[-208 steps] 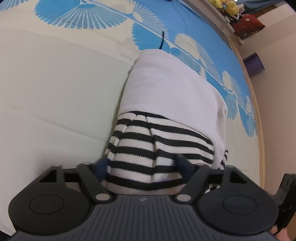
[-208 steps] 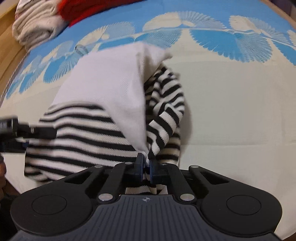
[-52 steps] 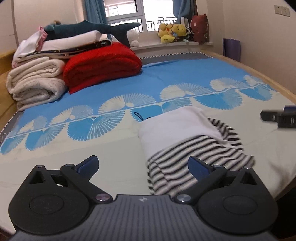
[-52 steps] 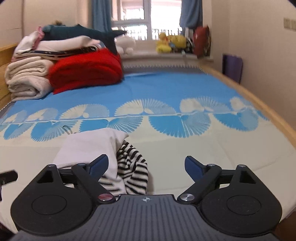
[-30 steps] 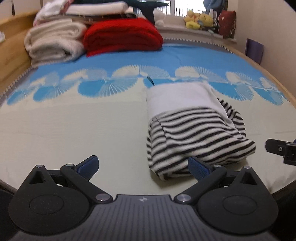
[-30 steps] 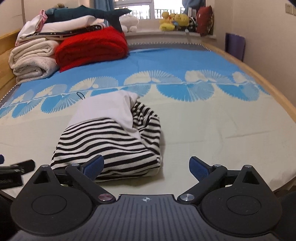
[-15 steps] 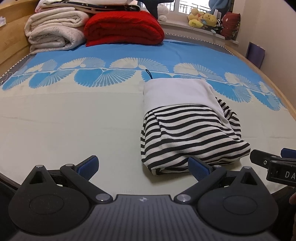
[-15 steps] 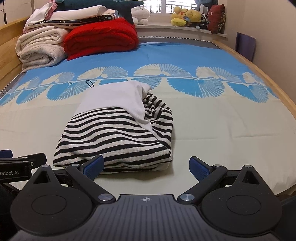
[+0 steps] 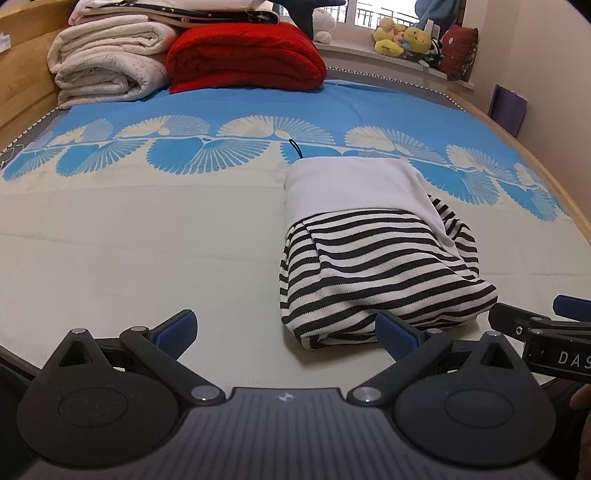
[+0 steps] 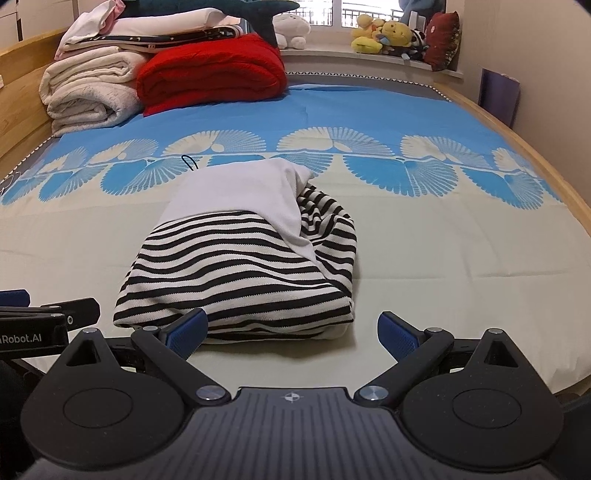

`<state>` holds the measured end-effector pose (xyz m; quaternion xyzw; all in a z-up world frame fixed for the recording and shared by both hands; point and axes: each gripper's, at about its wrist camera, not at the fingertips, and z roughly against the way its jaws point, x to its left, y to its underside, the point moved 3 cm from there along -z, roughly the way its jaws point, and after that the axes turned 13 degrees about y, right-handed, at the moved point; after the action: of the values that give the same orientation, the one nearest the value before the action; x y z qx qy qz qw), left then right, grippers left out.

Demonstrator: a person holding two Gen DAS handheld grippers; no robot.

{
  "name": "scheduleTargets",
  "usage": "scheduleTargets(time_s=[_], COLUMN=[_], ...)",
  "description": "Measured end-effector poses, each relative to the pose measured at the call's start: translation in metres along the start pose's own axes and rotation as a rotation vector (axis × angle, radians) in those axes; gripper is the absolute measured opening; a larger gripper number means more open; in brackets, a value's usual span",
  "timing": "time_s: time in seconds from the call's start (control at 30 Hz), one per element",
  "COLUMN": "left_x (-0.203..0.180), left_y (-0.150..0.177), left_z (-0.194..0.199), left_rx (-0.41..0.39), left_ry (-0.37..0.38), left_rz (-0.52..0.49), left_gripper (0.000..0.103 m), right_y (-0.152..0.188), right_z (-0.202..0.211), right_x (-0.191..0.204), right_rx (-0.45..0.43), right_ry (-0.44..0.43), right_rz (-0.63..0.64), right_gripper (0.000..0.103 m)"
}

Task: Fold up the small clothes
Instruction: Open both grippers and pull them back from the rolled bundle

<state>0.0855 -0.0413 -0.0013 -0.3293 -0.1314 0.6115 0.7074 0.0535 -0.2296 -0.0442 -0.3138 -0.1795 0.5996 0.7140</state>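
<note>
A folded black-and-white striped garment with a white upper part (image 9: 373, 254) lies on the bed; it also shows in the right wrist view (image 10: 251, 258). My left gripper (image 9: 286, 334) is open and empty, just short of the garment's near left corner. My right gripper (image 10: 291, 332) is open and empty, just short of the garment's near edge. Each gripper shows at the edge of the other's view.
The bed sheet (image 9: 129, 240) is cream with a blue fan pattern. A red blanket (image 9: 243, 59) and rolled white blankets (image 9: 107, 74) are stacked at the far left. Plush toys (image 10: 384, 33) sit on the windowsill. The wooden bed edge (image 10: 554, 184) runs along the right.
Both grippers let go of the garment, opened and pulled back. In the last half second they have come slightly closer to it and lower.
</note>
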Motion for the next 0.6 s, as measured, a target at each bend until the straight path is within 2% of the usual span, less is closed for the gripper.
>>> scheduleTargets(time_s=[0.6], left_x=[-0.0009], left_y=[-0.0010], left_z=[0.0017], left_rx=[-0.010], left_ry=[0.019], left_rz=[-0.008], left_gripper=[0.103], right_y=[-0.0005], right_z=[0.0004], right_x=[0.0024], right_rx=[-0.003], right_ry=[-0.007], right_rz=[0.012], right_gripper=[0.098])
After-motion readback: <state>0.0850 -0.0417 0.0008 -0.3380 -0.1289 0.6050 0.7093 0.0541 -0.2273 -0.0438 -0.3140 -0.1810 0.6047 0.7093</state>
